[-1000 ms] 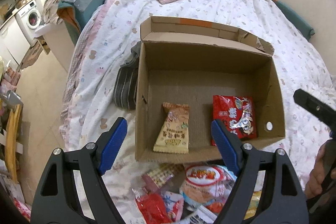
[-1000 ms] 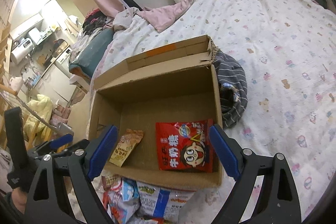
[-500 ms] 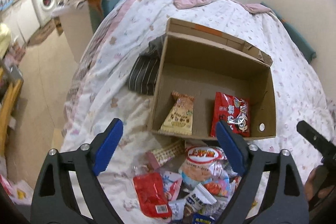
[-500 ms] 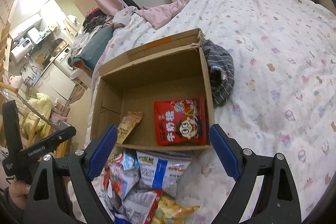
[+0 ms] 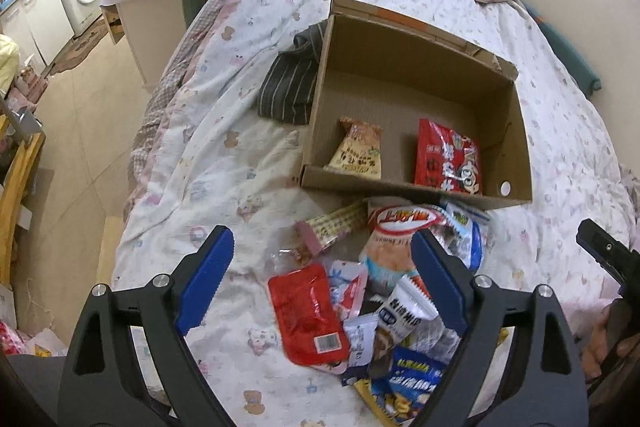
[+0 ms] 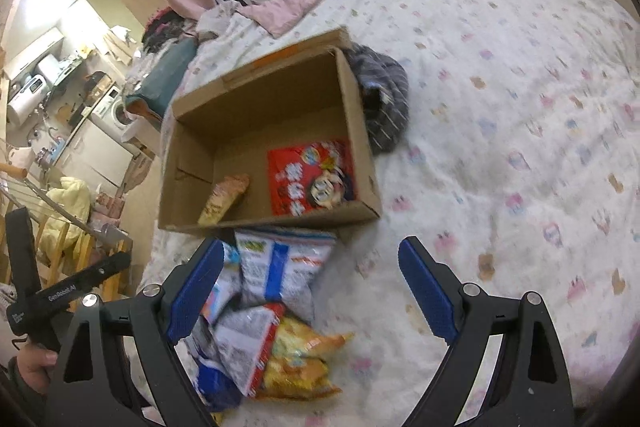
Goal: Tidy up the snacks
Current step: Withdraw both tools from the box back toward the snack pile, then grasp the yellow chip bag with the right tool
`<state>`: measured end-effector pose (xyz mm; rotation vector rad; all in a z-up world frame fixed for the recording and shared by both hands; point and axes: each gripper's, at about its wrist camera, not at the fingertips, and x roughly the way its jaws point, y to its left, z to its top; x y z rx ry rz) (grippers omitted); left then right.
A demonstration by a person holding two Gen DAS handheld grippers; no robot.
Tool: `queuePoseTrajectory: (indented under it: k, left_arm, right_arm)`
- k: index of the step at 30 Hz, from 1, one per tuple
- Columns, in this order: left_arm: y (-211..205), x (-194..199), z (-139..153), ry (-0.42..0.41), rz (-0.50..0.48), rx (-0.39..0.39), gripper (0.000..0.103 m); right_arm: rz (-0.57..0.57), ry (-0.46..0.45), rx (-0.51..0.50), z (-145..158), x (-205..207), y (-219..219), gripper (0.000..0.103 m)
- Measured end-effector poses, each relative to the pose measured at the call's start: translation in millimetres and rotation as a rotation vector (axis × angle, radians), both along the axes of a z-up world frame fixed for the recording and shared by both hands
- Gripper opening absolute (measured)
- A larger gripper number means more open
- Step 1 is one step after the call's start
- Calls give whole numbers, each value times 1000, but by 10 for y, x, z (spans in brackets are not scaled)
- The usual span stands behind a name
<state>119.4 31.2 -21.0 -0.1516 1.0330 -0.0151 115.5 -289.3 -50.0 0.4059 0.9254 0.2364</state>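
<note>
Now both grippers wide apart, snack pile (image 5: 384, 291), cardboard box (image 5: 520, 131)

We see a brown cardboard box (image 5: 420, 75) holding a red packet (image 5: 446, 157) and a tan packet (image 5: 358, 151); at its nine o'clock, dark striped cloth (image 5: 288, 87).

In the left wrist view a cardboard box (image 5: 416, 95) sits on the bed (image 5: 224, 163) at centre frame, with two snack packets inside: one (image 5: 357, 151) at lower left, one (image 5: 447, 157) at lower right. A folded garment (image 5: 289, 87) lies against the box's left wall. Below the box a snack pile (image 5: 376, 291) spreads toward the bottom edge
</note>
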Motion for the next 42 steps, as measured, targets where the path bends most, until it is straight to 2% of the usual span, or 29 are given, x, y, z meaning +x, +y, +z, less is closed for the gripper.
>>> queuePoseTrajectory:
  k: [3,10,11,15,18,20,22,23,25,28,32,35,38,42]
  left_arm:
    - [47,-32,-21,-1,6,23,88]
    - [142,-72,-56,17,36,9,88]
    - [145,-72,-57,17,36,8,88]
    - [154,-75,-49,16,40,0,88]
    - [170,-73,-41,15,41,4,88]
    - [203,-70,-49,18,46,9,88]
    - [250,-73,-67,24,56,11,88]
    - [287,-78,-83,28,64,13,88]
    - [356,-84,-111,36,84,15,88]
    - [435,-93,-160,51,107,16,88]
    - [473,-88,-196,68,123,6,88]
    - [463,-83,-192,70,134,-1,88]
    - [481,-71,-168,59,157,-5,88]
    - [487,-46,-216,83,167,-9,88]
  right_arm:
    - [-14,41,19,-103,-94,-117,92]
    - [3,190,22,-434,-155,-164,92]
    - [12,222,24,-497,-140,-141,92]
    - [97,334,150,-727,-58,17,92]
    - [157,396,143,-854,-12,221,90]
    - [180,449,105,-978,17,349,81]
    - [211,484,75,-1073,30,458,66]
    - [237,495,55,-1105,28,528,64]
    - [268,492,26,-1105,21,613,54]
    - [267,475,13,-1057,12,603,48]
    - [241,430,36,-914,5,473,46]
    - [167,356,59,-718,-20,269,46]
    - [99,265,137,-524,-54,57,46]
    - [64,186,211,-367,-69,-78,46]
